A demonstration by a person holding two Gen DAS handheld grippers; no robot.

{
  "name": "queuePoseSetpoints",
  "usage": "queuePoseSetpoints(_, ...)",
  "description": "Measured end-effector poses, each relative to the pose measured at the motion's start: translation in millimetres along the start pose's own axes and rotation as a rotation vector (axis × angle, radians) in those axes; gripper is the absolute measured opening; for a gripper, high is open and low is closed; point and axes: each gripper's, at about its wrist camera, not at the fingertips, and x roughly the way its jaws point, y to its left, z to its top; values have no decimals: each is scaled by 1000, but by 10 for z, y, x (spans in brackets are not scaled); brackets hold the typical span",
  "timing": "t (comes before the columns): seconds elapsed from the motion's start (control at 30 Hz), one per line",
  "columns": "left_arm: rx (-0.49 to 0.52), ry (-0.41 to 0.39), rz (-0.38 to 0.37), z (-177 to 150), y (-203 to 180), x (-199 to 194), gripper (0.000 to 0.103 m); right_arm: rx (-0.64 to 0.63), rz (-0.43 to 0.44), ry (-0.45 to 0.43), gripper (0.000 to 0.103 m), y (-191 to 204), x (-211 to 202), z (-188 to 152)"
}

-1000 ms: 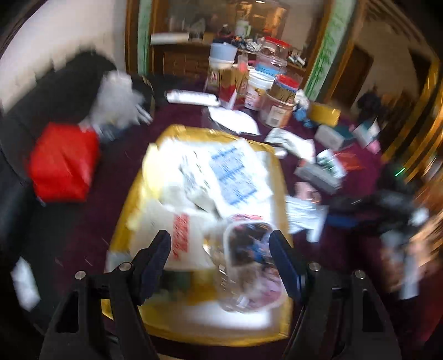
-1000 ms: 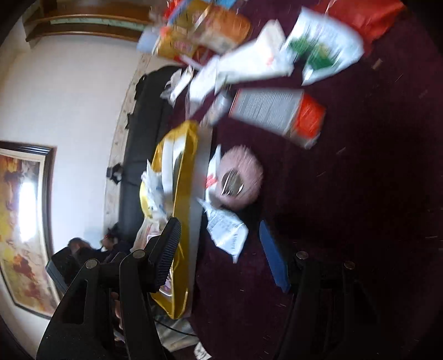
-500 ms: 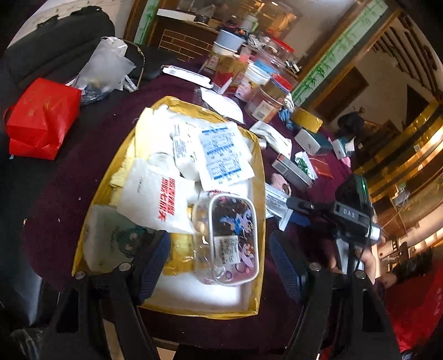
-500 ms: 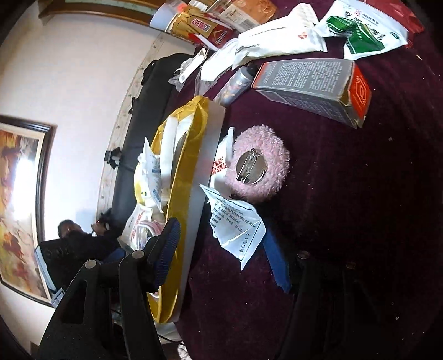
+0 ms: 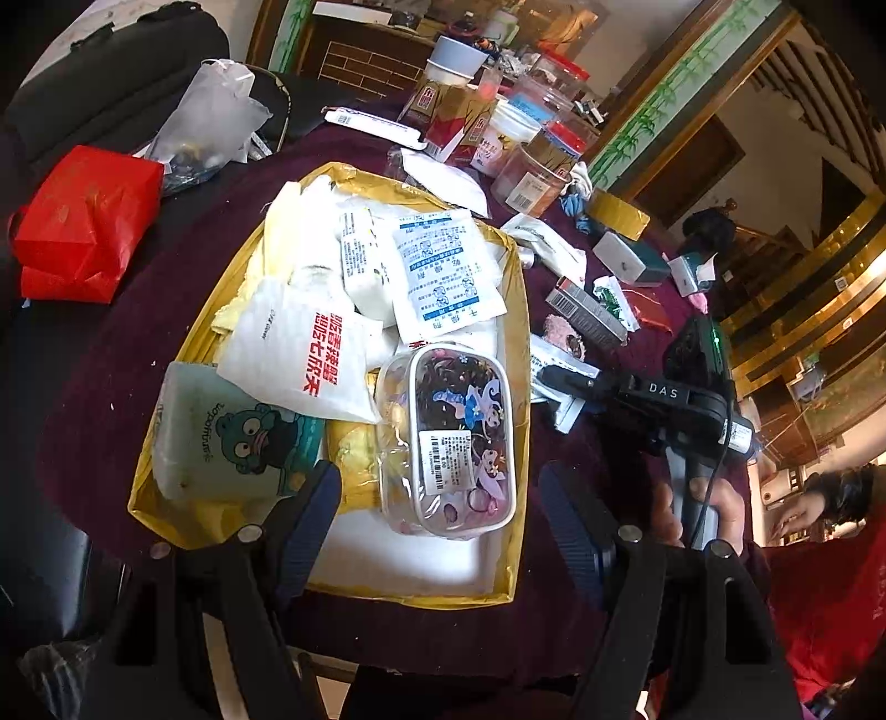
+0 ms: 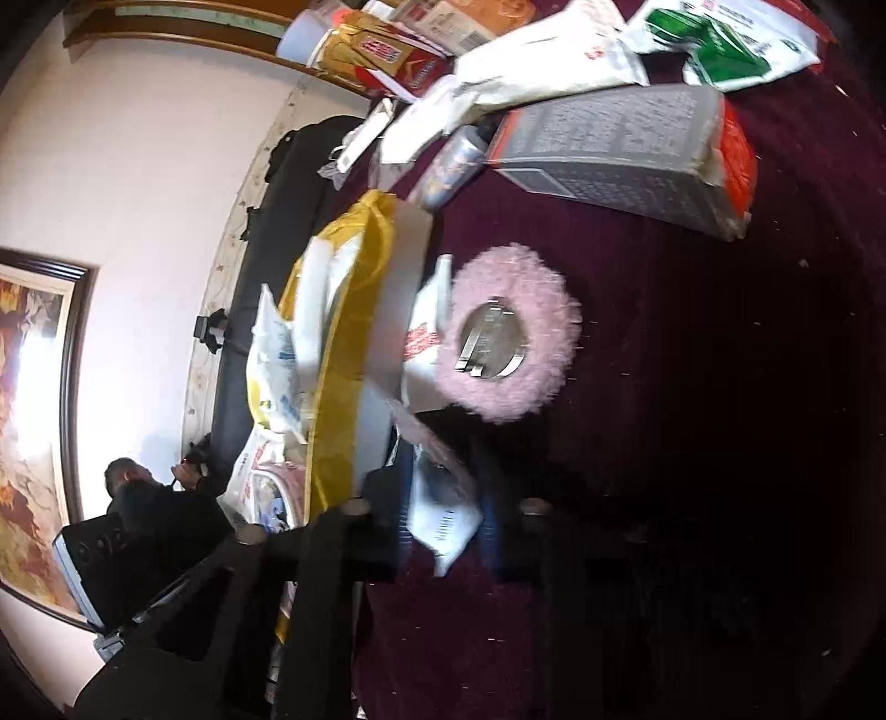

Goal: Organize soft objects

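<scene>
A gold box (image 5: pixel 518 343) on the maroon table holds several soft packets, a frog pouch (image 5: pixel 232 437) and a clear cartoon pouch (image 5: pixel 448 437). My left gripper (image 5: pixel 440 518) is open and empty, hovering over the box's near end, above the clear pouch. My right gripper (image 6: pixel 443 515) has its fingers closed in on a white paper packet (image 6: pixel 443 509) lying beside the box's wall (image 6: pixel 398 310). A pink fluffy brooch (image 6: pixel 509 332) lies just beyond it. The right gripper also shows in the left wrist view (image 5: pixel 565 382), low beside the box.
A grey-and-red carton (image 6: pixel 620 155), a green-and-white packet (image 6: pixel 714 39) and white bags lie past the brooch. Jars and boxes (image 5: pixel 498 122) crowd the far table. A red bag (image 5: pixel 83 221) and a plastic bag (image 5: pixel 210 122) sit left.
My right gripper moved forward and its fingers closed around the white packet. My left gripper pulled back and up; the clear pouch stays in the box.
</scene>
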Motion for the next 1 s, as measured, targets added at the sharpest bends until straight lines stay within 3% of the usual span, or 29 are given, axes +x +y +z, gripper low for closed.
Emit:
queuePoseSetpoints(0.3,97,53,7,103,-491,173,74,29,125,-31,15,-155,-217,-120)
queuePoseSetpoints(0.43,185,79,29,168,-837,361,74,84,207,-108,15,-369,-634,-104)
queuePoseSetpoints(0.6,289,120,80,334,-1269,778,74,159,235,-243,14,-801,-1262,-51)
queuePoseSetpoints(0.73,350,133,194,486,-1518,1193,74,282,254,-334,14,-1217,-1566,-50)
queuePoseSetpoints(1.0,309,202,279,644,-1566,1817,74,337,223,-282,14,-1320,-1515,-90)
